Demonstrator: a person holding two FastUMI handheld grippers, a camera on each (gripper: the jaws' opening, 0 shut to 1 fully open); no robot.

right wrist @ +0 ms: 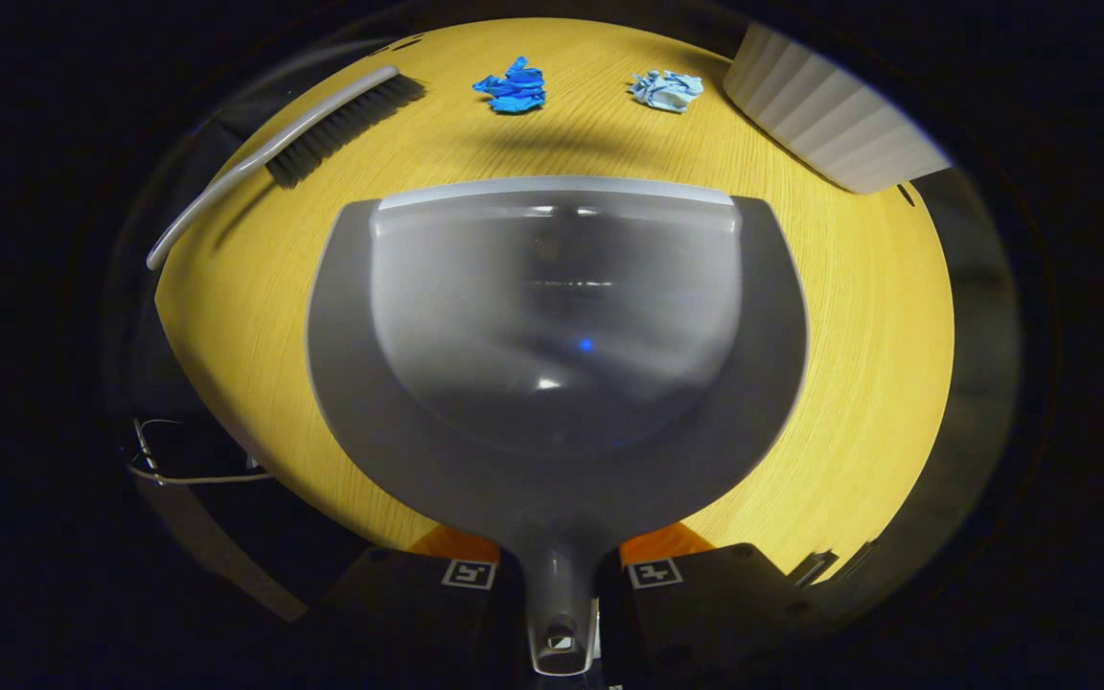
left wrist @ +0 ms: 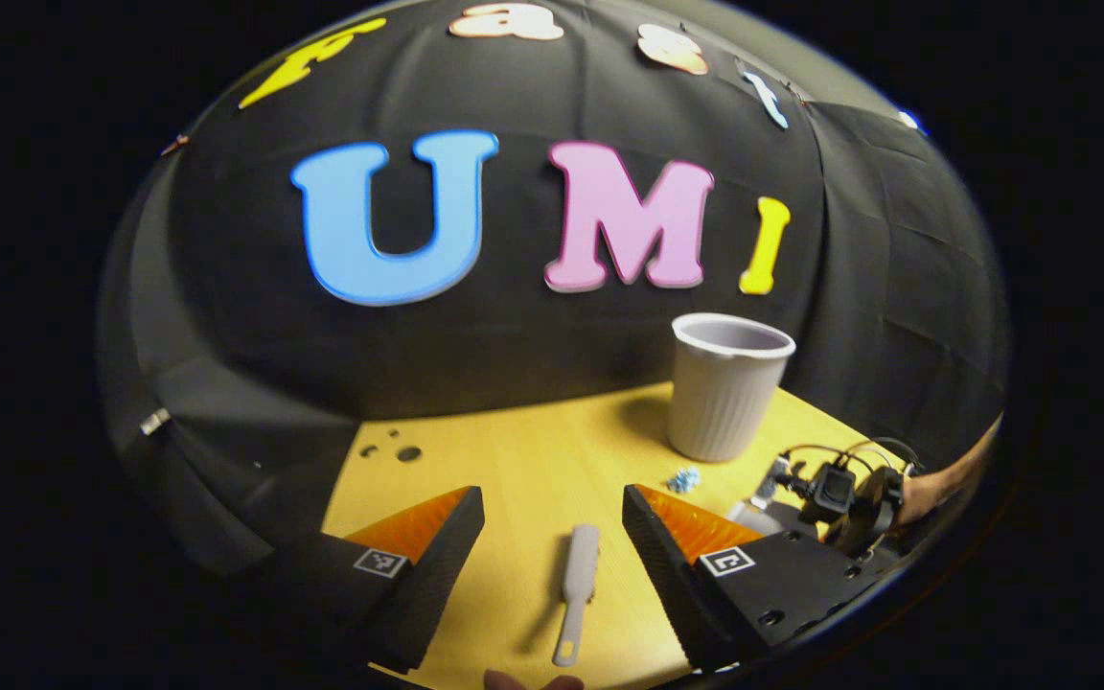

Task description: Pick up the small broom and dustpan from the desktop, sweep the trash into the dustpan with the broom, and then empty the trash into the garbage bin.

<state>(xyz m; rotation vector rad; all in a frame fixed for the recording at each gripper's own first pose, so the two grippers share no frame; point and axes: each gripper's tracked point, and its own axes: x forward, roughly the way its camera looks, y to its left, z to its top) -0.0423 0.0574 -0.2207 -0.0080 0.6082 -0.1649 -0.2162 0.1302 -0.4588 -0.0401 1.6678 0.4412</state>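
Observation:
In the left gripper view my left gripper (left wrist: 552, 500) is open above the yellow table (left wrist: 514, 450). The small grey broom (left wrist: 576, 589) lies on the table between its fingers, untouched, handle toward me. In the right gripper view my right gripper (right wrist: 560, 561) is shut on the handle of the grey dustpan (right wrist: 557, 316), whose front lip faces two crumpled scraps, one blue (right wrist: 514, 88) and one pale blue (right wrist: 667, 89). The broom (right wrist: 322, 129) lies at the upper left there, bristles toward the scraps. The ribbed grey garbage bin (left wrist: 726, 388) stands upright at the table's back right.
The right gripper (left wrist: 839, 498) and the hand holding it show at the right edge of the left gripper view, just in front of the bin. A pale blue scrap (left wrist: 684, 478) lies near the bin's base. The bin (right wrist: 825, 105) is at the upper right of the right gripper view.

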